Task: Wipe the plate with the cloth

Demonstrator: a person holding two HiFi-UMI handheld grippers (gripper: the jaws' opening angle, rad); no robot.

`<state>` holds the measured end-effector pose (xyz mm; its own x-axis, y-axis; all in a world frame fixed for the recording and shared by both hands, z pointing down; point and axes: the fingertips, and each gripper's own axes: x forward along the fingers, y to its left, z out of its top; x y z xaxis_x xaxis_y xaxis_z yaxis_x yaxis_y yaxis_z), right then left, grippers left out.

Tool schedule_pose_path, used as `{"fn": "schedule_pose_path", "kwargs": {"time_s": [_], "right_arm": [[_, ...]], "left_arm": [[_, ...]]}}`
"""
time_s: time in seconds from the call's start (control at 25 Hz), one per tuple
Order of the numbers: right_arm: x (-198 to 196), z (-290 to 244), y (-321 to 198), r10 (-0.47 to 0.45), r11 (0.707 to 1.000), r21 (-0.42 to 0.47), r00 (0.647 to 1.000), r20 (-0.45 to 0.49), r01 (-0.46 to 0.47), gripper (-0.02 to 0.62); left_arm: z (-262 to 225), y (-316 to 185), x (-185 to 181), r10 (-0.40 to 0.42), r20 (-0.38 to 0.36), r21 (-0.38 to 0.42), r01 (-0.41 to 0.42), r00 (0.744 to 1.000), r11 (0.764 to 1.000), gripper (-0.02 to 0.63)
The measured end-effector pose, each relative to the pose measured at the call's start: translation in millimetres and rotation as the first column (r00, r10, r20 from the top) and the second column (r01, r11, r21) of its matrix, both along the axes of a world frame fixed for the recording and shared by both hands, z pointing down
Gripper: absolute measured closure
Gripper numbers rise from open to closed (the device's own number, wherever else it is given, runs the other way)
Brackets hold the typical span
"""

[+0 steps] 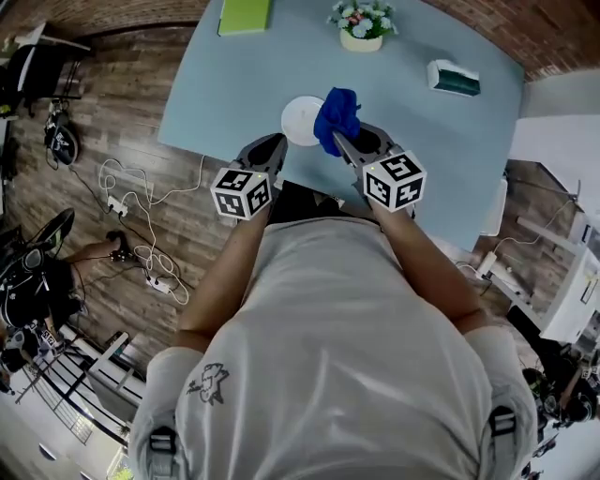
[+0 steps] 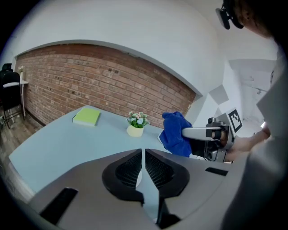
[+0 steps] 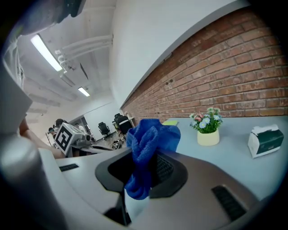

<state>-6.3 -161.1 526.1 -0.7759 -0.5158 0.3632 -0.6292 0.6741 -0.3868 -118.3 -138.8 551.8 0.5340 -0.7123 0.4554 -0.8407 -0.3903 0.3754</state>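
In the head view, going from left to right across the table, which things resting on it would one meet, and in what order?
green book → white plate → flower pot → tissue box

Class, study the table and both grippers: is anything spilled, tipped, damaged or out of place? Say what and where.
Nothing stands out. The plate, flower pot, green notebook and tissue box sit level on the table, with no spill. The cloth is bunched in the right gripper; the left gripper is shut and empty.
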Motion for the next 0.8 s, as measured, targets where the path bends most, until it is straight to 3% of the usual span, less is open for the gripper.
{"fn": "schedule_pose_path", "kwargs": {"time_s": [0.28,0.44,0.8], "right_arm": [[-1.8,95.6,-27.6,-0.006,0.994,-0.109,0.995,-0.098,-0.004,0.517],[0.1,133.8,-21.4,0.010,0.981,-0.189,0.992,-0.129,-0.034,0.517],[-2.3,188.4,-45.4,0.003,0.970,-0.239,0.980,-0.198,-0.051,0.517]], "left_arm": [[92.9,-14.8,-4.7,0.047,-0.042,-0.208,-0.054,0.998,0.977,0.524],[139.1,-12.4,-13.7,0.003,-0.090,-0.346,-0.034,0.996,0.938,0.486],[193.3,-50.6,-27.0,-0.014,-0.076,-0.465,-0.023,0.997,0.885,0.454]]}}
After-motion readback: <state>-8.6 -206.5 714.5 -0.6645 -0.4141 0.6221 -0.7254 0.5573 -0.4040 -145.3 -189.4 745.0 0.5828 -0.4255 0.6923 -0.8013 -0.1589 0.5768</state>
